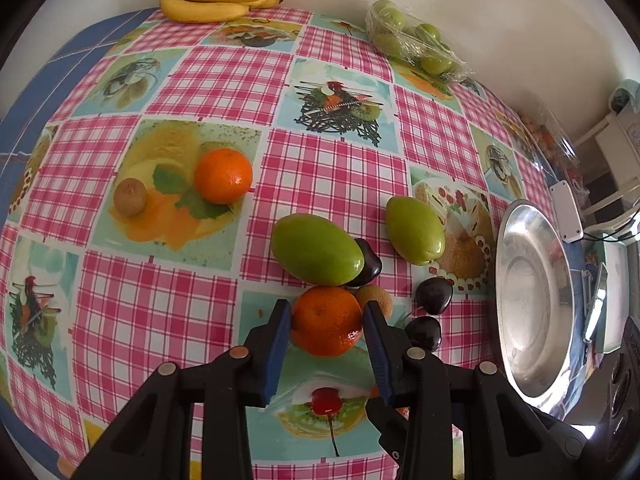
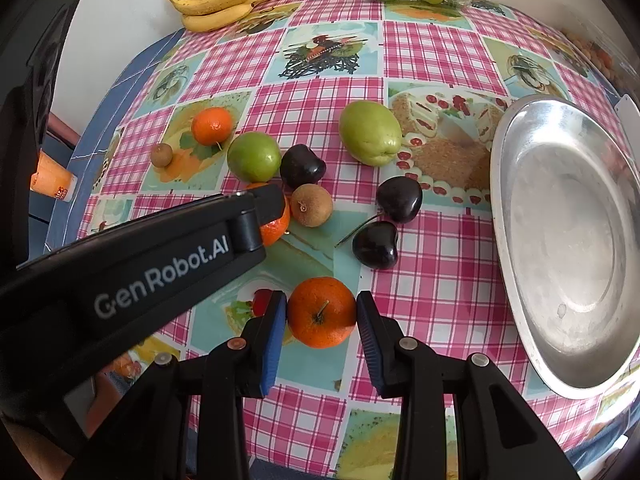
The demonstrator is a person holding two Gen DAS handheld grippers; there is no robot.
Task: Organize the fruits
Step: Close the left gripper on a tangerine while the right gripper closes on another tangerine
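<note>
We have each tongs closed on its own mandarin: the left gripper holds one and the right gripper holds another, probably to carry them to the empty steel tray at the right of both. We count three mandarins with the far one, two green fruits, three dark cherries and two kiwis.

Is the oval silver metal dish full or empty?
Empty. The oval silver metal dish shows only bare shiny metal inside; all fruits lie outside on the checked tablecloth.
</note>
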